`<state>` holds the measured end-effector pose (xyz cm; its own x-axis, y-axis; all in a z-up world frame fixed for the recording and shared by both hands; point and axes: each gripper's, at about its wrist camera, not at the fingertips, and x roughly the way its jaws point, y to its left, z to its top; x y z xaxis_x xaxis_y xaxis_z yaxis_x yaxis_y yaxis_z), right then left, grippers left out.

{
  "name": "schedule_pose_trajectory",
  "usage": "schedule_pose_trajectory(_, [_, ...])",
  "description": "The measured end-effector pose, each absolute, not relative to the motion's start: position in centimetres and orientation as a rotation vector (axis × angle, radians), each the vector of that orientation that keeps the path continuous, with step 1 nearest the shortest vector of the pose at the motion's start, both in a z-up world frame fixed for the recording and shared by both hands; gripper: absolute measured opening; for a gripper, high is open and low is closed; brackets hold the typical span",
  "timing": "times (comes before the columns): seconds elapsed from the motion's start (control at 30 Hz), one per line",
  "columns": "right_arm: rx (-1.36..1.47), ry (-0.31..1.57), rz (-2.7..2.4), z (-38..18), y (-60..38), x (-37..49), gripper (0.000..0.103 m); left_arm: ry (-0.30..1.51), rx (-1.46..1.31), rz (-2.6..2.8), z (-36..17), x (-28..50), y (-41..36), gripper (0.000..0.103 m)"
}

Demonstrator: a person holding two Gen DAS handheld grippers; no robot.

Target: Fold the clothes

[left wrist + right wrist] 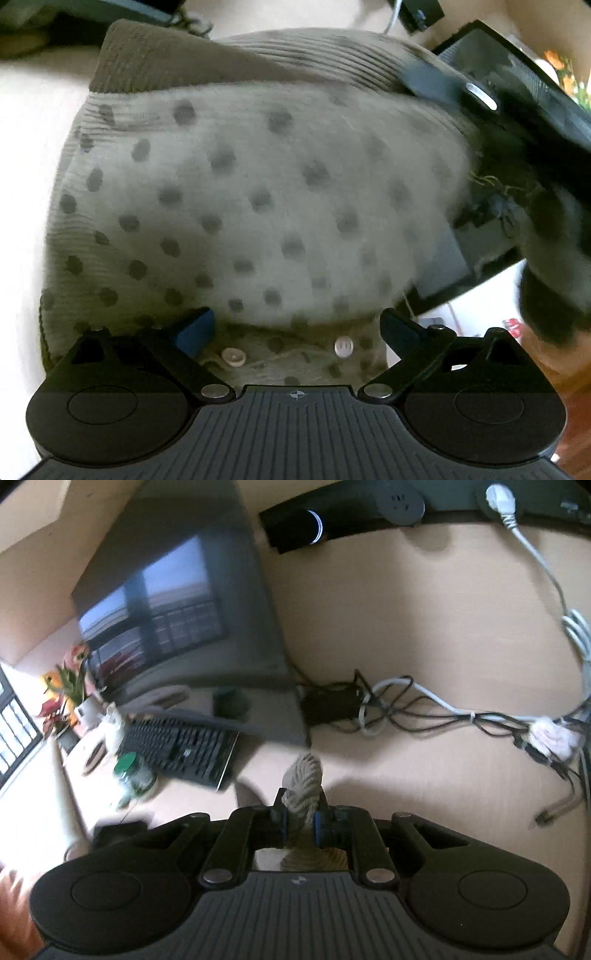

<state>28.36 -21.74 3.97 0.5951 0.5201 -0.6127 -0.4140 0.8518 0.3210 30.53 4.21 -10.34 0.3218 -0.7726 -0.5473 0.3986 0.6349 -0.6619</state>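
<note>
We spread a dotted knit cardigan (251, 192) across the desk (406, 620). Our left tongs (297, 328) hover released above its buttons; our right tongs (300, 818) are clenched on a bunched hem. Soft, light and limp, it looks best gripped at ribbed edges.

No readable text anywhere here. The keyboard (181, 746) shows rows of keys, but the legends are far too blurred to make out. The only signs are a small crosshair-in-a-circle mark on the left gripper's ribbed body (296, 394) and a similar tiny mark on the right gripper's body (295, 880), with no letters on either.
</note>
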Motion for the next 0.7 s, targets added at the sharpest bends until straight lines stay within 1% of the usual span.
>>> schedule_pose_trajectory(0.1, [0.157, 0.798, 0.526, 2.0, -22.6, 26.2, 0.012, 0.954, -0.413, -0.835, -10.3, 30.9, 4.2, 0.098])
schedule_pose_trajectory(0.17, [0.157, 0.828, 0.543, 0.7, -22.7, 24.6, 0.012, 0.948, -0.408, -0.867, -9.4, 29.1, 5.9, 0.099])
schedule_pose_trajectory(0.33, [0.066, 0.934, 0.557, -4.1, -21.7, 19.1, 0.012, 0.932, -0.452, -0.790, -6.8, 23.4, 12.8, 0.100])
schedule_pose_trajectory(0.4, [-0.022, 0.892, 0.542, -5.2, -21.1, 16.8, 0.012, 0.891, -0.481, -0.730, -5.0, 22.3, 14.8, 0.100])
schedule_pose_trajectory(0.53, [-0.192, 0.788, 0.503, -4.9, -19.3, 13.5, 0.012, 0.772, -0.480, -0.677, -1.2, 22.0, 16.6, 0.102])
schedule_pose_trajectory(0.63, [-0.234, 0.768, 0.472, -4.7, -18.8, 12.4, 0.013, 0.711, -0.392, -0.739, 1.4, 23.6, 13.0, 0.103])
schedule_pose_trajectory(0.67, [-0.231, 0.768, 0.451, -4.5, -18.7, 12.2, 0.013, 0.719, -0.360, -0.753, 1.6, 24.3, 11.4, 0.103])
schedule_pose_trajectory(0.7, [-0.225, 0.767, 0.432, -4.2, -18.5, 11.8, 0.016, 0.728, -0.329, -0.766, 1.7, 25.0, 9.7, 0.103])
